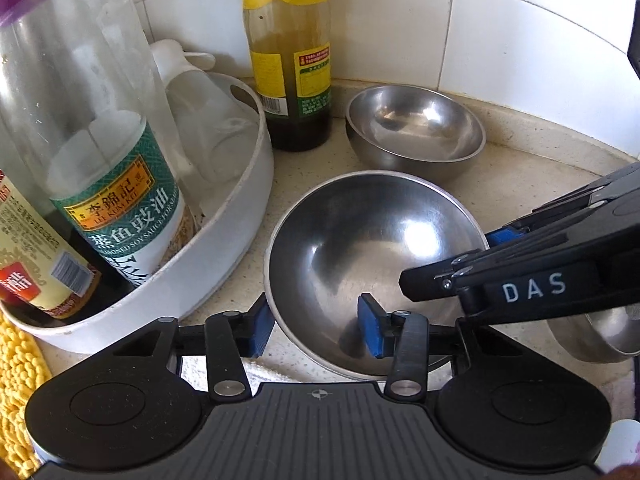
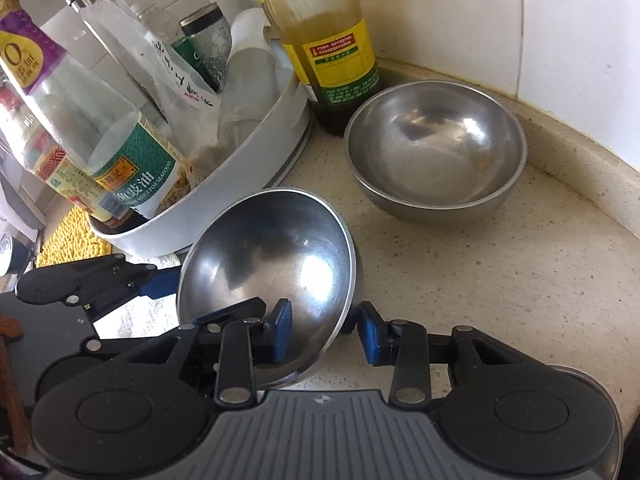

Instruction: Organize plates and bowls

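A steel bowl sits tilted on the speckled counter near both grippers. My left gripper is open and straddles its near rim, one blue pad outside the wall and one inside. My right gripper is open too and straddles the rim on the other side, left pad inside, right pad outside. From the left wrist view, the right gripper reaches in from the right. The left gripper appears at the bowl's left edge in the right wrist view. A second steel bowl stands upright in the tiled corner.
A white round tray full of sauce bottles stands to the left. A tall yellow-labelled bottle stands beside the far bowl. Another steel vessel lies under the right gripper. A yellow mat and a white cloth lie nearby.
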Tool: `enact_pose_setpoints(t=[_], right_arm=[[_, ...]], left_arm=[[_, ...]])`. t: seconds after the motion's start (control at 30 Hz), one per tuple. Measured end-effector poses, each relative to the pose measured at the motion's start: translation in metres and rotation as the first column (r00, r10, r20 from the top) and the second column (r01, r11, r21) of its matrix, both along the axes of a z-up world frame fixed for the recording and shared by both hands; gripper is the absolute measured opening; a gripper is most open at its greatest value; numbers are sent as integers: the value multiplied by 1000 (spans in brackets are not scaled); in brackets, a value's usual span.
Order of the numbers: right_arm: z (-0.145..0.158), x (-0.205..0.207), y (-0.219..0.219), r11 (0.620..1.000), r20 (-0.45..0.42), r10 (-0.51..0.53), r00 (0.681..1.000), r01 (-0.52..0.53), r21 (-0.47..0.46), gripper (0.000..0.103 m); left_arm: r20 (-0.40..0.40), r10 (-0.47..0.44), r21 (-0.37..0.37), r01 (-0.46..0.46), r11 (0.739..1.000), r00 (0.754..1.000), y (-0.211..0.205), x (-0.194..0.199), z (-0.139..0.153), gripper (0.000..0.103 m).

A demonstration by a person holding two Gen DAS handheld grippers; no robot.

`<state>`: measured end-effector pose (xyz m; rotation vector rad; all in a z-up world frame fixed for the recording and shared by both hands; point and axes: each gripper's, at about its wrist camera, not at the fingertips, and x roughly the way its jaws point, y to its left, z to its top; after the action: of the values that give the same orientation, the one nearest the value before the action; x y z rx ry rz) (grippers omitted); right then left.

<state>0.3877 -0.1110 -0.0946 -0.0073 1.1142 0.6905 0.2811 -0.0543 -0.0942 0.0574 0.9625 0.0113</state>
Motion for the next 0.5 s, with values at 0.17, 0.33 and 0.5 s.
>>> enact_pose_setpoints(t=[0.17,0.33,0.5], right_arm=[[2,-1,-4,1000,6,-10,1000,10,4,39],[2,-2,-8,1000,-2,-25,1000,25,5,39],[14,-6,-15,999,10,-41,999,40,37,39]], left_arm=[[-3,-9,-7,9,1000,1000,-4,-1,2,53],[6,-15,2,15,1000,1000,-10,0,4,53],[30,-20,-13,20,1000,999,-11,-2,15,53]])
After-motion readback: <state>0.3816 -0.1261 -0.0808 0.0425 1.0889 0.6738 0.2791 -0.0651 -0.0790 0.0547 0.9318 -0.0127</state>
